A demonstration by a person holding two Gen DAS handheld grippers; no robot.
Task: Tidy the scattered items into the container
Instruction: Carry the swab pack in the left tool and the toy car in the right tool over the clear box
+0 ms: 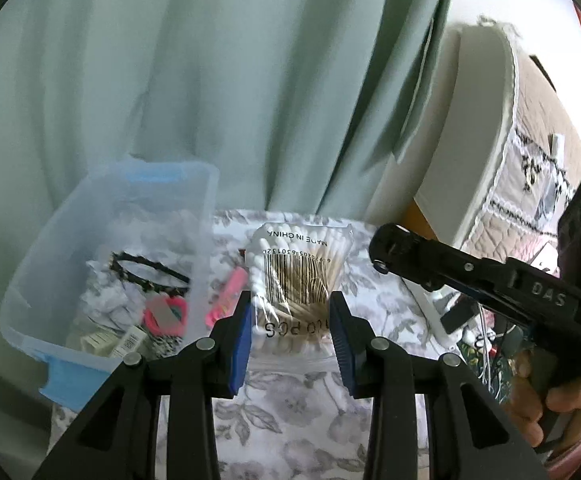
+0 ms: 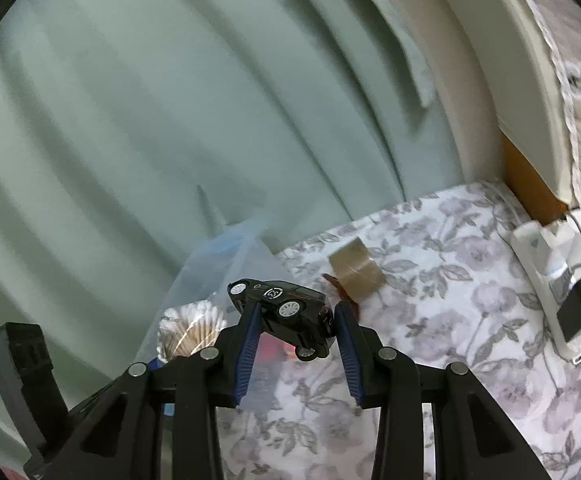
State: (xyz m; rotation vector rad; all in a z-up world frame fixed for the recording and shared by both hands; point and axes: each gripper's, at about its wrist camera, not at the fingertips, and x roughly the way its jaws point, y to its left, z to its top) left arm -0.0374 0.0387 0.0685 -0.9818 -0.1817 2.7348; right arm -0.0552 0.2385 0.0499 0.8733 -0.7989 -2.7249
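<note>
My left gripper is shut on a clear bag of cotton swabs and holds it over the floral cloth, just right of the clear plastic container. The container holds a black hairband, a pink item and small packets. A pink clip lies between container and bag. My right gripper is shut on a black toy car, tilted nose down. The right gripper also shows in the left wrist view. The swab bag and container wall show at its left.
A roll of brown tape stands on the floral cloth beyond the car. A white power strip with a black plug lies at the right edge. A green curtain hangs behind. A bed headboard stands at the right.
</note>
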